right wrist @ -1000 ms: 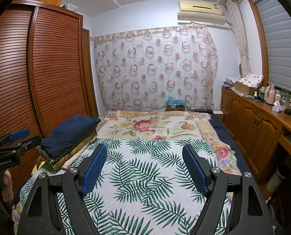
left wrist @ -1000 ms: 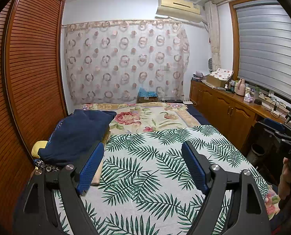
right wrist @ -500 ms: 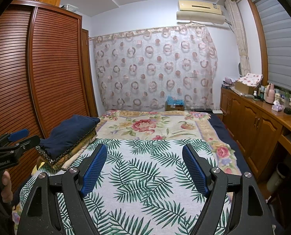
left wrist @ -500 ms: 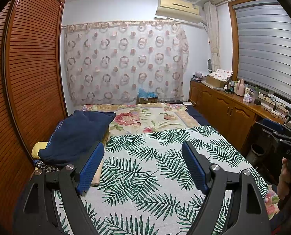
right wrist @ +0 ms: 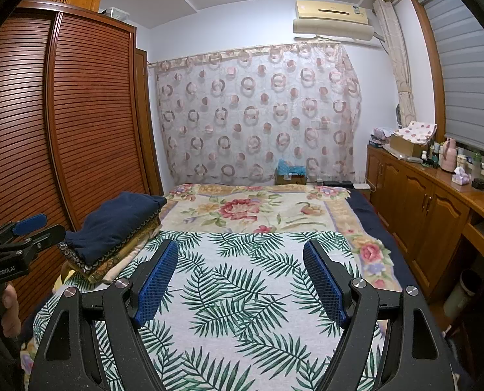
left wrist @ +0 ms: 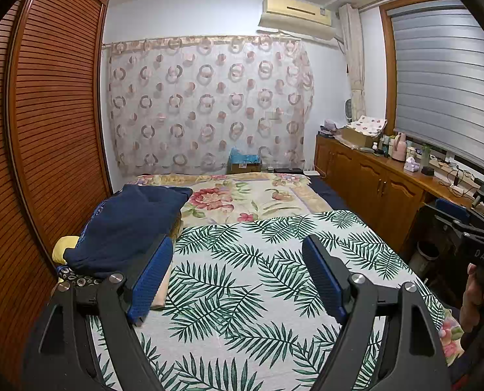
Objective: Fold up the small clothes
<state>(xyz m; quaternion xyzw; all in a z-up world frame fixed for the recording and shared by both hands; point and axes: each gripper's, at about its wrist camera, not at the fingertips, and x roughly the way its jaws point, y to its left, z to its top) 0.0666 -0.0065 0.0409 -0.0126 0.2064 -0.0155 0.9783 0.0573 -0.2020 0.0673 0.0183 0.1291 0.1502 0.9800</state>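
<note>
A folded navy blue garment [left wrist: 128, 224] tops a pile of folded clothes at the bed's left side; it also shows in the right wrist view [right wrist: 111, 224]. A white cloth with green palm leaves [left wrist: 258, 280] lies flat across the near bed, also seen in the right wrist view [right wrist: 242, 293]. My left gripper [left wrist: 235, 260] is open and empty above this cloth, its left finger beside the pile. My right gripper [right wrist: 240, 260] is open and empty above the same cloth. Each gripper shows at the edge of the other's view.
A floral blanket [left wrist: 242, 195] covers the far bed. A slatted wooden wardrobe [left wrist: 46, 130] runs along the left. A wooden cabinet [left wrist: 372, 182] with bottles and boxes lines the right wall. A patterned curtain [left wrist: 209, 104] hangs behind.
</note>
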